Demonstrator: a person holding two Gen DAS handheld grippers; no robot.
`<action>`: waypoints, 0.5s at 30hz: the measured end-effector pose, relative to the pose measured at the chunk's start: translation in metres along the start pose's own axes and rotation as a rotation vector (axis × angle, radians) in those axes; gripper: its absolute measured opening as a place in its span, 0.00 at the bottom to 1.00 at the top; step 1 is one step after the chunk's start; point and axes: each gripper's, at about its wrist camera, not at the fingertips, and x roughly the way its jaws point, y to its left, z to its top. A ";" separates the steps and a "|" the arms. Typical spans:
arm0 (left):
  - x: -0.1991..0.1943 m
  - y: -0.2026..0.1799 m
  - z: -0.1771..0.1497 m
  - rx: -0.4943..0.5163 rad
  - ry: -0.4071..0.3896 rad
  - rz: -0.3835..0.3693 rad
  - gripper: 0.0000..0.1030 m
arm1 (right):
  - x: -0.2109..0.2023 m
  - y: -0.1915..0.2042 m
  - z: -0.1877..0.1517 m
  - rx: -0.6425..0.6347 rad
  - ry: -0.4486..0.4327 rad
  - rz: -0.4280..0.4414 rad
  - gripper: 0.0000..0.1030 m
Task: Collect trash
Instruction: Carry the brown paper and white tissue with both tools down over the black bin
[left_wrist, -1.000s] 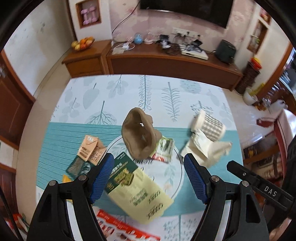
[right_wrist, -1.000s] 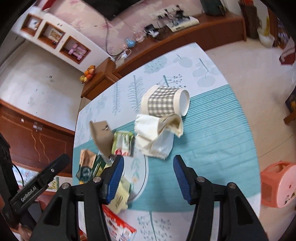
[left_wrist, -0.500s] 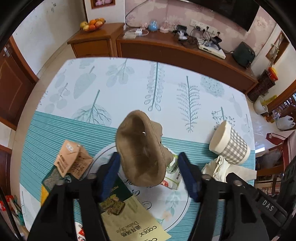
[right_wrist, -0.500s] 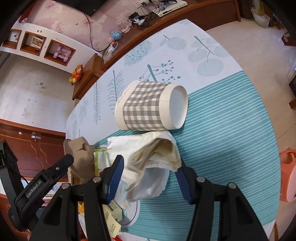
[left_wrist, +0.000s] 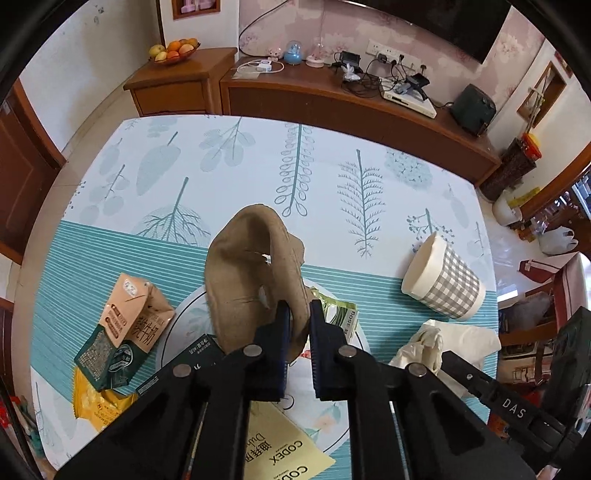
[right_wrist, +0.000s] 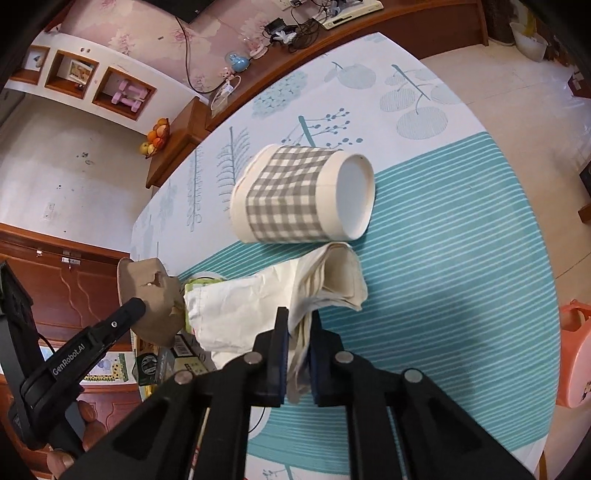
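While left jaws pinch the brown pulp tray (left_wrist: 251, 273), right jaws pinch the white bag (right_wrist: 273, 295) beside the checked bin (right_wrist: 303, 195).

The tabletop (left_wrist: 110, 254) wears a leaf-printed, teal-striped cloth. On it lie a tipped grey-checked paper cup (left_wrist: 445, 282), crumpled cream paper bag (right_wrist: 258, 306), flattened tan milk carton (left_wrist: 129, 321), yellow snack wrapper (left_wrist: 92, 404), pale yellow paper pouch (left_wrist: 284, 452) and green sachet (left_wrist: 341, 317).
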 end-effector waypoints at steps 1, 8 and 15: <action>-0.004 0.001 -0.001 -0.001 -0.006 -0.003 0.08 | -0.003 0.002 -0.002 -0.004 -0.003 0.005 0.08; -0.050 0.004 -0.009 0.008 -0.087 -0.044 0.08 | -0.024 0.014 -0.020 -0.036 -0.029 0.018 0.08; -0.109 0.016 -0.035 0.027 -0.151 -0.074 0.08 | -0.050 0.032 -0.048 -0.082 -0.040 0.026 0.08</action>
